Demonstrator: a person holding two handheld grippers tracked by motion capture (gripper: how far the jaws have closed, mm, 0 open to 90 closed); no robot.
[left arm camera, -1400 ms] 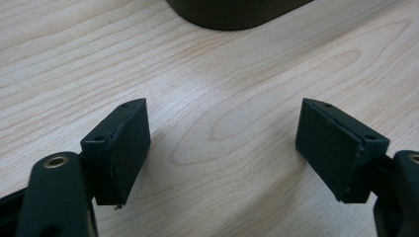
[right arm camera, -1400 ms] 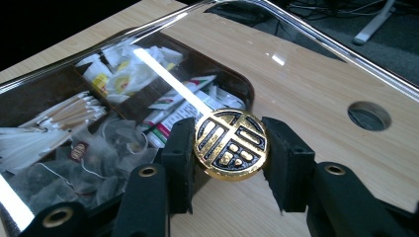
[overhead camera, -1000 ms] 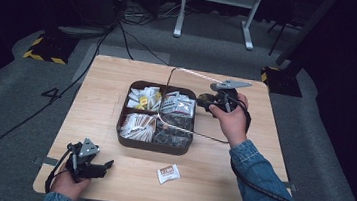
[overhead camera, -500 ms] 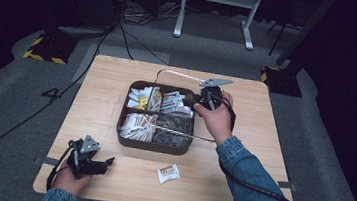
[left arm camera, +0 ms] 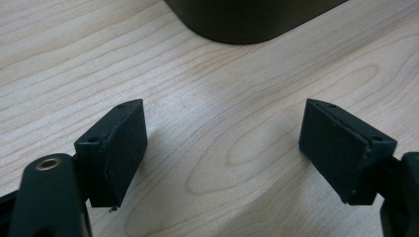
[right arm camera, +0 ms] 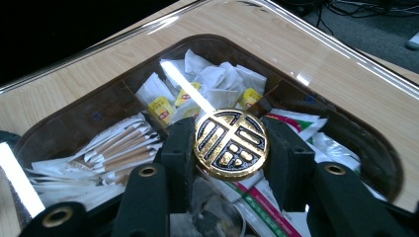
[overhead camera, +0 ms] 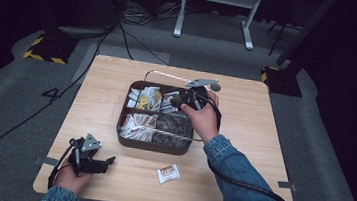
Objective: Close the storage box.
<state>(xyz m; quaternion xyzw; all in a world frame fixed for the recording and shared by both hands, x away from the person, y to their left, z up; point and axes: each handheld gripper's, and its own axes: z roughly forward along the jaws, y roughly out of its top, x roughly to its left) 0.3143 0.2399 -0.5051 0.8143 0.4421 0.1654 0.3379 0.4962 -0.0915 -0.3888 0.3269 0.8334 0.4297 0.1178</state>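
The right tool (right arm camera: 231, 148) is clamped on a round gold-and-black knob (right arm camera: 230, 143), held over the brown divided tray (overhead camera: 127, 140) of sachets. The left tool (left arm camera: 222, 148), jaws wide apart and empty, rests on the tabletop (left arm camera: 222, 74) near its front-left corner, a small packet (overhead camera: 167, 173) lying well apart.

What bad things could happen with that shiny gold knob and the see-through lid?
The right gripper pinches only the round gold knob, so the clear lid might swing or slip out. If it drops, its edge could hit the packets in the brown tray. The left gripper sits open by the table's near edge, too far away to help.
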